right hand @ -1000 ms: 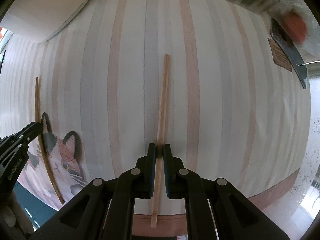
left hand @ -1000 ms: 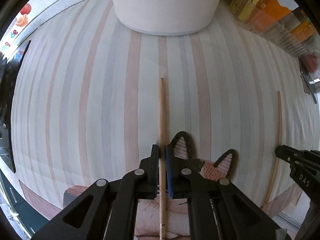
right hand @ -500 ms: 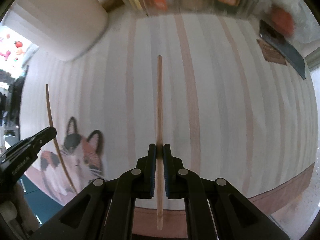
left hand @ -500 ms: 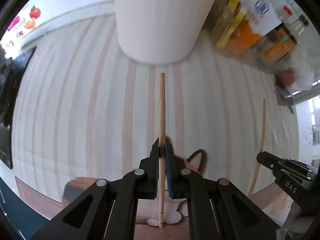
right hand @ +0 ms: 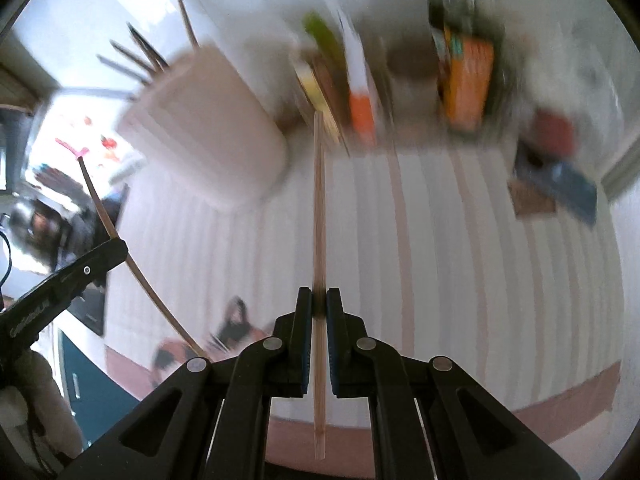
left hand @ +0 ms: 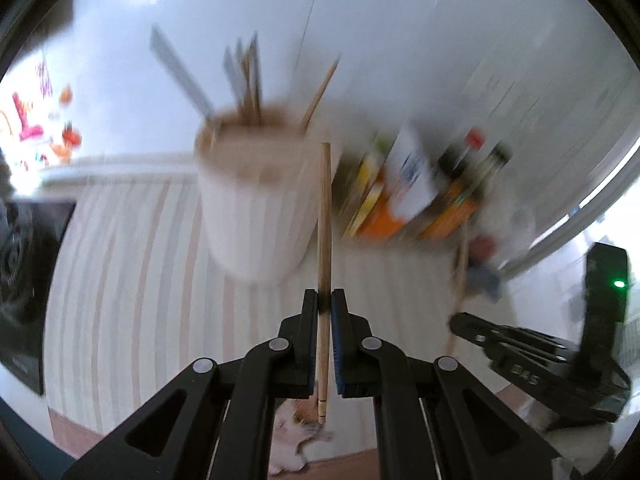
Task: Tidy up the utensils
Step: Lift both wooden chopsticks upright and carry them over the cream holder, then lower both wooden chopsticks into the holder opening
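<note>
My left gripper point(left hand: 325, 294) is shut on a wooden chopstick point(left hand: 324, 216) that points up and away, its tip level with the rim of a white utensil holder point(left hand: 256, 208). Several chopsticks and flat utensils point(left hand: 248, 76) stand in that holder. My right gripper point(right hand: 319, 294) is shut on a second wooden chopstick point(right hand: 319, 200), well above the striped tablecloth point(right hand: 460, 260). The holder point(right hand: 208, 140) lies up and left of it. The left gripper's arm point(right hand: 64, 280) with its curved-looking chopstick point(right hand: 132, 264) shows at the left edge, and the right gripper's body point(left hand: 532, 364) at the lower right.
Bottles and jars point(left hand: 424, 192) crowd the back of the table right of the holder. A dark flat box point(right hand: 560, 188) lies at the far right. A cat print point(right hand: 224, 332) marks the cloth near the front edge. A dark appliance point(left hand: 24, 264) stands at the left.
Both grippers have risen off the tablecloth with their chopsticks and tilted up, so the holder's rim, its utensils and the wall have come into view. Both views are motion-blurred.
</note>
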A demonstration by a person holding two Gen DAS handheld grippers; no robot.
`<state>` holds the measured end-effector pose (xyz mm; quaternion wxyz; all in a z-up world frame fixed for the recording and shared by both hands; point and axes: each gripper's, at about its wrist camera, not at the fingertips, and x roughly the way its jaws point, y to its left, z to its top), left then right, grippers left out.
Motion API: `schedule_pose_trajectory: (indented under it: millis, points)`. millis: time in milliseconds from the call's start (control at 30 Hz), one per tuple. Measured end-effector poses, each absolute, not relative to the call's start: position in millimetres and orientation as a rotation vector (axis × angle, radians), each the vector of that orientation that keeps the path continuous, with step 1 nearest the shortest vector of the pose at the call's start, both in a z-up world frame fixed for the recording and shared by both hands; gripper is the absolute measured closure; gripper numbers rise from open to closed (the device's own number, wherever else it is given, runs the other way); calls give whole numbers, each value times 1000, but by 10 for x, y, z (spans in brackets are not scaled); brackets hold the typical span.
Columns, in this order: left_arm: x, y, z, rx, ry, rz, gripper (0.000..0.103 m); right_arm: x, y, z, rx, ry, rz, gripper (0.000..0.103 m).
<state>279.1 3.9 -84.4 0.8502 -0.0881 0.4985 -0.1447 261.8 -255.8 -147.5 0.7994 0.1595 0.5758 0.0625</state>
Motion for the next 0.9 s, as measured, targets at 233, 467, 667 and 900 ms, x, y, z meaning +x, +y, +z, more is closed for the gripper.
schedule_pose_trajectory:
  millis: [233, 467, 667, 900]
  points:
    - [3155, 133, 183, -206, 812, -317, 99, 3173, -2640, -549, 380, 972, 153, 96]
    - [3775, 438, 395, -175, 731, -202, 99, 3867, -2358, -95, 399, 748, 178, 96]
    - [4203, 647, 139, -187, 719, -131, 99, 4354, -1995, -100, 352, 610, 190, 96]
    - [4393, 705, -203, -180, 698, -97, 99, 4661, -1650, -316, 281, 551, 223, 96]
